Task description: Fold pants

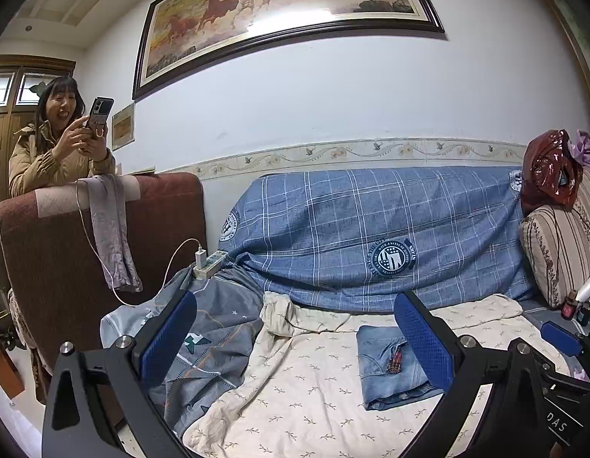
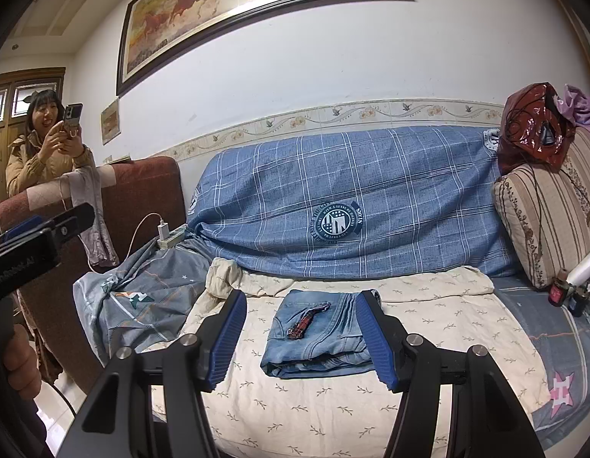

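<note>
The pants are blue jeans [image 2: 317, 339] folded into a compact rectangle, with a small red patch on top. They lie flat on a cream leaf-print sheet [image 2: 333, 404] on the sofa seat. My right gripper [image 2: 300, 337] hovers just in front of them, open; its blue pads stand to either side of the bundle without pressing on it. In the left wrist view the jeans [image 1: 378, 378] lie partly behind the right-hand pad of my left gripper [image 1: 295, 343], which is open and holds nothing. That gripper is off to the left of the jeans.
A blue plaid cover [image 2: 371, 191] drapes the sofa back. A crumpled grey quilt [image 2: 134, 305] and a power strip with charger [image 2: 167, 236] sit at left. A person holding a phone [image 1: 47, 152] leans on a brown armchair [image 1: 58, 259]. At right are a striped cushion [image 2: 542, 221] and small bottles [image 2: 561, 290].
</note>
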Demonstrator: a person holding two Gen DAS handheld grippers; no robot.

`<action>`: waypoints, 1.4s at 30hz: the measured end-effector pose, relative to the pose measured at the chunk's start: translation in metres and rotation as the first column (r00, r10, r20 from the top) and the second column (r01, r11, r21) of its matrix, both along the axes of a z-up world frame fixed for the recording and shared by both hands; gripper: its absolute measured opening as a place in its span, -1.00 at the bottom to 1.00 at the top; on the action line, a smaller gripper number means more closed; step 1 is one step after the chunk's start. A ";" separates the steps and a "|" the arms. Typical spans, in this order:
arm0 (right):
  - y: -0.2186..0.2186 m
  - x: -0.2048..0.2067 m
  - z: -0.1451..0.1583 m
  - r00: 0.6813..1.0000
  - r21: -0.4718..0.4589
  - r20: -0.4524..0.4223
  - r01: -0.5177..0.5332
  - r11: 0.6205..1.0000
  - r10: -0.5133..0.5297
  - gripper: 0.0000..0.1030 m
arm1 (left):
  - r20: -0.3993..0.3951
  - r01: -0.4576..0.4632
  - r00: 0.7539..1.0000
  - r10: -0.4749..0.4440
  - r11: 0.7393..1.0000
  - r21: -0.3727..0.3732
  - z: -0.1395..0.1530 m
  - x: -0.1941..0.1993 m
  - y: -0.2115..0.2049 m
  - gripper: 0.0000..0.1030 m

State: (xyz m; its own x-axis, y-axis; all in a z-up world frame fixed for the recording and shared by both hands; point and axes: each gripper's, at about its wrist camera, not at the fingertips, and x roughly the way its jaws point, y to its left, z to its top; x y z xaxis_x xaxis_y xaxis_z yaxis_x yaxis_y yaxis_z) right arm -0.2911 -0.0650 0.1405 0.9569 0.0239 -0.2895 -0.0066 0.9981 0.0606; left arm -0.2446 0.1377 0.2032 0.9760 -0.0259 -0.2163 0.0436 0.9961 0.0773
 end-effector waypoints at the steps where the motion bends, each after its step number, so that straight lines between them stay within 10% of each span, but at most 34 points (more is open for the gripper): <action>1: 0.000 0.000 0.000 1.000 -0.001 -0.001 -0.001 1.000 0.001 0.22 | 0.000 0.001 1.000 -0.001 1.000 -0.001 0.000 0.000 0.001 1.00; 42: 0.008 0.002 -0.004 1.000 -0.010 0.003 -0.017 1.000 0.017 0.24 | 0.013 0.029 0.999 -0.029 1.000 0.006 -0.004 -0.009 0.001 1.00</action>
State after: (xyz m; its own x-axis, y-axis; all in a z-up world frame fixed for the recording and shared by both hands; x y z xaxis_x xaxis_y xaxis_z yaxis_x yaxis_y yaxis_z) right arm -0.2894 -0.0569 0.1370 0.9573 0.0370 -0.2866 -0.0234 0.9984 0.0507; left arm -0.2533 0.1391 0.1989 0.9776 -0.0533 -0.2035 0.0718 0.9939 0.0843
